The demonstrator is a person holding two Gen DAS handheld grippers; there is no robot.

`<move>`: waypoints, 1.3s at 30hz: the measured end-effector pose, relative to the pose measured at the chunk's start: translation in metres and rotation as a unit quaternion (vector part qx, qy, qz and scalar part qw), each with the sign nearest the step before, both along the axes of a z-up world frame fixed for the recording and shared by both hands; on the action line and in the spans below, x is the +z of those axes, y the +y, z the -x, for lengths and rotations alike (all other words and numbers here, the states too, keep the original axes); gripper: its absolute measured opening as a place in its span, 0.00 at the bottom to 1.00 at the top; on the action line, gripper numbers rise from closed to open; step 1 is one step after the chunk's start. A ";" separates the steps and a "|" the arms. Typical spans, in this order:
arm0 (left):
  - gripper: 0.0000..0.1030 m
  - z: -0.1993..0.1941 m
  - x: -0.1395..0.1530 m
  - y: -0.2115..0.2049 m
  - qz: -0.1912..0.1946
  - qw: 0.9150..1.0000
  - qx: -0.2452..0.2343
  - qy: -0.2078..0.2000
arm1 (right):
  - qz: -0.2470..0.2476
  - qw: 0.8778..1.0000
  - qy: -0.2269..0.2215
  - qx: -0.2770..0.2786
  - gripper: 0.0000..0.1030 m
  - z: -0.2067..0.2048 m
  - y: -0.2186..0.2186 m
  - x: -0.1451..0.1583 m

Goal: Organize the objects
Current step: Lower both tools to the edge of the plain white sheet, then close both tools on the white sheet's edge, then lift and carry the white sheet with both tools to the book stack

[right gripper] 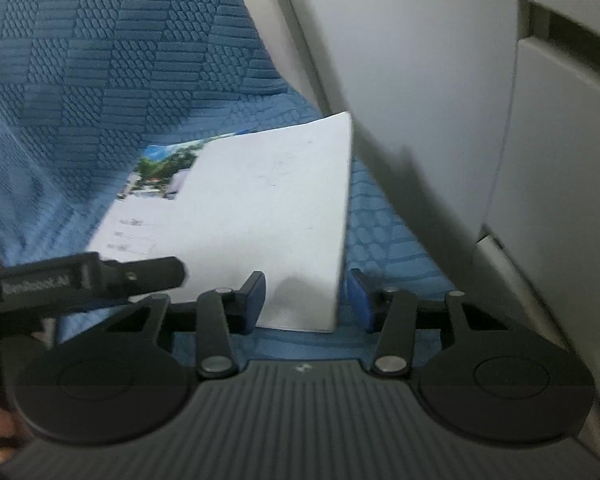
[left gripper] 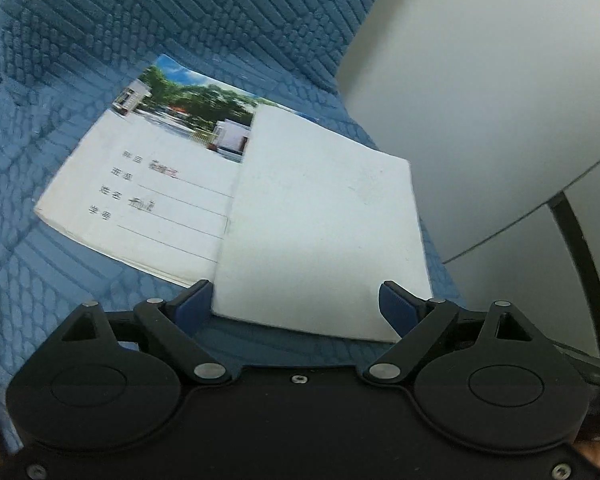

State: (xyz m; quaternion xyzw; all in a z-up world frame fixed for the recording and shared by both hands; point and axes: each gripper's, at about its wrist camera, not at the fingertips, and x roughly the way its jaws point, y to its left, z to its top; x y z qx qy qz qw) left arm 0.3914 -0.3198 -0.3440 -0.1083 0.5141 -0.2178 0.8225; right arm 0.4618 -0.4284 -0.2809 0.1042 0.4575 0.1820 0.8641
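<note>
Lying askew across the printed notebook (left gripper: 140,196) on the blue sofa seat (left gripper: 80,60), the white booklet (left gripper: 320,232) needed squaring; your left tool (left gripper: 296,306) and right tool (right gripper: 306,300) straddled it, both spread, gripping nothing.

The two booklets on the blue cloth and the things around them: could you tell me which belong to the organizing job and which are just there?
Job:
plain white booklet, overlapping the other
photo-cover notebook
left gripper, open
right gripper, open

Just there:
blue cloth
white panel
</note>
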 end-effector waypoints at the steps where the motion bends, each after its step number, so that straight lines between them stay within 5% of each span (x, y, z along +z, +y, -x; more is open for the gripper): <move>1: 0.86 0.001 0.000 -0.001 -0.003 1.000 -0.002 -0.001 | 0.001 1.000 0.000 -0.001 0.47 0.000 0.001 0.000; 21: 0.86 0.081 0.023 0.008 -0.025 0.998 -0.035 0.036 | -0.013 0.998 0.059 -0.015 0.47 0.059 -0.020 0.012; 39: 0.86 0.178 0.025 0.045 0.004 0.996 -0.001 0.094 | -0.044 0.994 0.095 -0.019 0.47 0.135 -0.048 0.014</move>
